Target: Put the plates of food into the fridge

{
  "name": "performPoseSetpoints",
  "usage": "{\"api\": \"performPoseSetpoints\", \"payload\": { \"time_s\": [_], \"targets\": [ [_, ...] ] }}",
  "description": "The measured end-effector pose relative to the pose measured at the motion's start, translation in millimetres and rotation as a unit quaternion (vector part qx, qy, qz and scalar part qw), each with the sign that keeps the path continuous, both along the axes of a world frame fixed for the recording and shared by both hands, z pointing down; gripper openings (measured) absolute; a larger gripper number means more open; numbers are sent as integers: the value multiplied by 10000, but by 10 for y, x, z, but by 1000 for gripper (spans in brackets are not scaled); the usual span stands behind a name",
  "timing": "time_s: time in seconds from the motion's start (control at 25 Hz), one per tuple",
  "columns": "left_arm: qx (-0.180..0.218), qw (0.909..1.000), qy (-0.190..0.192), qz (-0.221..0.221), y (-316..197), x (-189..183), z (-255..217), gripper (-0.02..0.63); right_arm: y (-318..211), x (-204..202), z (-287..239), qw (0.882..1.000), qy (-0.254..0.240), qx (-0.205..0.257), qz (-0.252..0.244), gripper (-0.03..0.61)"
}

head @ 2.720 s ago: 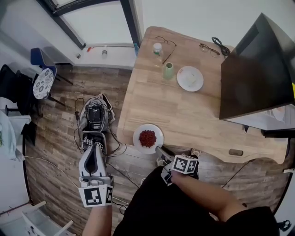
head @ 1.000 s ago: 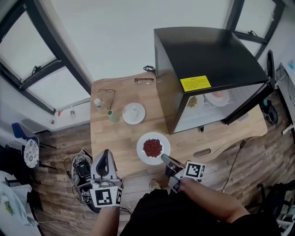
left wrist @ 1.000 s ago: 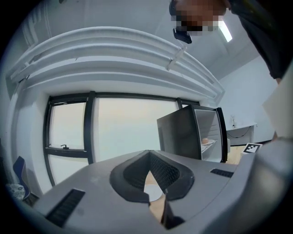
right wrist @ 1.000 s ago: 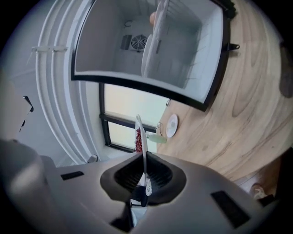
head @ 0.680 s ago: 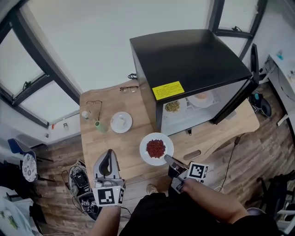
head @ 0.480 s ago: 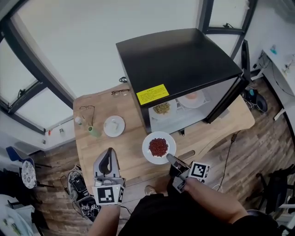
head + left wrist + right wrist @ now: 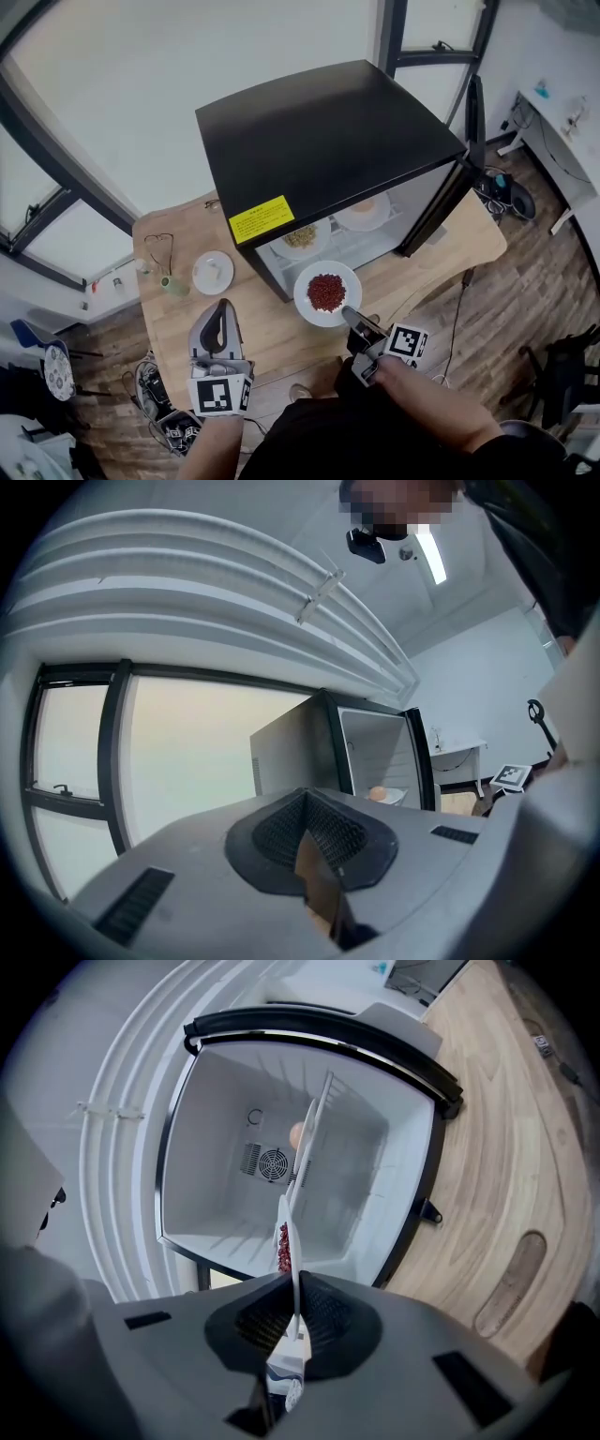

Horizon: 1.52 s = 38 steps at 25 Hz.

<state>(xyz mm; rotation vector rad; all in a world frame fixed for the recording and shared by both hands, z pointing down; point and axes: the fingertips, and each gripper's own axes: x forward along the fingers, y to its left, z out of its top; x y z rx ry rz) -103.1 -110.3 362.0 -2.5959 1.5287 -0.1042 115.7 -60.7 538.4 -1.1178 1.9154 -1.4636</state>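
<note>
A white plate of red food [image 7: 326, 292] hangs level just in front of the open black fridge [image 7: 319, 141], over the wooden table [image 7: 272, 328]. My right gripper [image 7: 352, 320] is shut on the plate's near rim; in the right gripper view the plate [image 7: 285, 1232] shows edge-on between the pads of that gripper [image 7: 295, 1312], facing the white fridge interior [image 7: 216, 1166]. On the fridge shelf sit a plate of greenish food [image 7: 300, 237] and a plate of orange food [image 7: 364, 211]. My left gripper [image 7: 217, 323] is shut and holds nothing; in its own view the left gripper [image 7: 314, 855] points level toward the fridge.
The fridge door [image 7: 441, 202] stands open to the right. On the table's left end lie another white plate [image 7: 213, 272], a green cup [image 7: 170, 284] and a pair of glasses [image 7: 157, 242]. Cables and gear lie on the floor at lower left [image 7: 155, 412].
The red-food plate, held by my right gripper, has come from the table's edge up to the open fridge. My left gripper has travelled along beside it, still shut and with nothing in it.
</note>
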Motion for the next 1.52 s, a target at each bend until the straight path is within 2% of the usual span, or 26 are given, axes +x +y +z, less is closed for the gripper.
{"api": "performPoseSetpoints", "payload": {
  "time_s": [0.24, 0.48, 0.6, 0.72, 0.88, 1.04, 1.32, 1.52],
  "targets": [
    [43, 9999, 11, -158, -147, 93, -49, 3, -166, 191, 179, 9993, 106, -345, 12, 32],
    [-32, 9992, 11, -400, -320, 68, 13, 3, -249, 193, 272, 9990, 95, -231, -362, 32],
    [-104, 9987, -16, -504, -414, 36, 68, 3, -292, 196, 447, 9975, 156, -519, -459, 34],
    [-140, 9983, -45, -572, -502, -5, 87, 3, -411, 184, 530, 9969, 138, -610, -471, 32],
    [-170, 9975, -106, -678, -614, -91, 72, 3, -640, 125, 557, 9967, 118, -629, -493, 32],
    [-198, 9967, -172, -767, -695, -149, 64, 3, -885, 74, 569, 9973, 151, -400, -601, 32],
    [-290, 9946, -254, -968, -763, -335, 82, 3, -1082, 135, 845, 9938, 220, -1041, -333, 32],
    [-339, 9925, -307, -1138, -713, -478, 85, 3, -1255, 152, 901, 9945, 248, -981, -265, 32]
  ]
}}
